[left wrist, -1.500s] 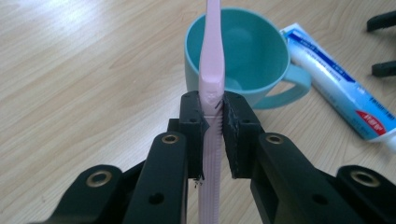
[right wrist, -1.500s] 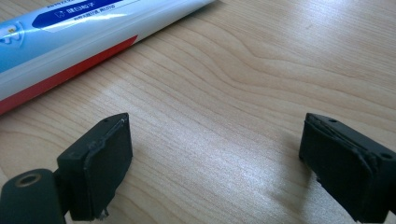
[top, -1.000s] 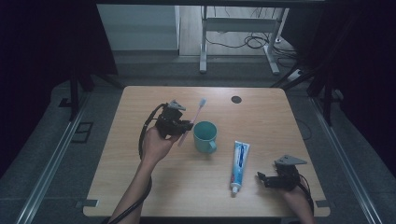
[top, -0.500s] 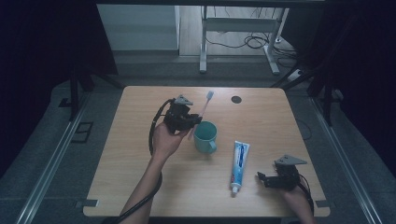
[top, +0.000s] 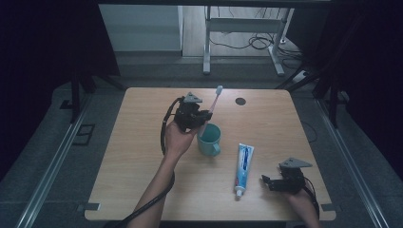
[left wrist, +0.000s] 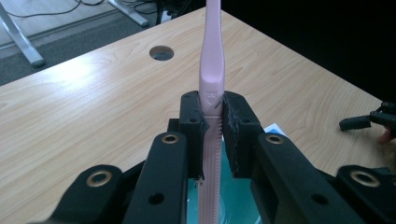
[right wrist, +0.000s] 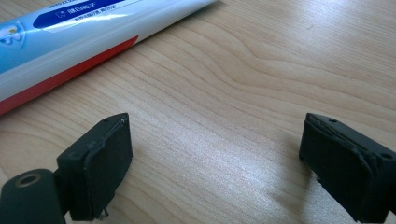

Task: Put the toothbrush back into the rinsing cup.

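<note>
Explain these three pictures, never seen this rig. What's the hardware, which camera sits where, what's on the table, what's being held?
There is no robot arm here. A person sits at a wooden table and holds a two-jaw gripper in each hand.

The high view comes from a fixed camera above the person's side, looking forward and down. Each of the other two pictures comes from a camera riding on one gripper, looking along its black jaws.

On the table are a teal mug, a tube of toothpaste lying flat, and a round cable hole near the far edge.

The left gripper is shut on a pink toothbrush, held above the mug with the handle's lower end over its mouth. The right gripper rests low by the toothpaste, jaws wide open with nothing between them.
</note>
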Action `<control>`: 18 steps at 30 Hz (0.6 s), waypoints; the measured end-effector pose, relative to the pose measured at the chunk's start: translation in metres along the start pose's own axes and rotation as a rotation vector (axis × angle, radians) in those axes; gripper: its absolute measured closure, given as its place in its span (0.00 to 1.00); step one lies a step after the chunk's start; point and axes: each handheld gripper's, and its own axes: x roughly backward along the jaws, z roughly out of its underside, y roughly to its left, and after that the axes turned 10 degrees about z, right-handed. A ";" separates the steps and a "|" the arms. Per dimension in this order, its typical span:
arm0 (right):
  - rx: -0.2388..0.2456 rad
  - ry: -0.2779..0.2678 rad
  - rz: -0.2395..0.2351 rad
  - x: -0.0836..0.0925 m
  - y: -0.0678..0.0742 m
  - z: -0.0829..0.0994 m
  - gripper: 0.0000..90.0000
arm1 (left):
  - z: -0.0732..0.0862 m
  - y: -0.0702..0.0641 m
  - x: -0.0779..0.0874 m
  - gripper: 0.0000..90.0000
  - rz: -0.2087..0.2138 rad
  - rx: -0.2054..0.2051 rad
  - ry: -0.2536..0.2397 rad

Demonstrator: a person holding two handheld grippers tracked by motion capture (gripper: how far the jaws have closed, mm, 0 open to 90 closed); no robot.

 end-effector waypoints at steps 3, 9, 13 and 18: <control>0.000 0.000 0.000 0.000 0.000 0.000 0.10 | 0.001 0.000 -0.006 0.88 -0.010 -0.010 0.003; 0.001 0.000 0.000 0.000 0.000 0.000 0.10 | 0.008 0.000 -0.019 0.88 -0.015 -0.022 0.014; 0.002 -0.001 -0.001 0.000 0.000 0.000 0.10 | 0.013 -0.001 -0.024 0.88 -0.015 -0.022 0.014; 0.001 0.000 -0.001 0.000 0.000 0.000 0.10 | 0.017 -0.001 -0.030 0.88 -0.012 -0.020 0.023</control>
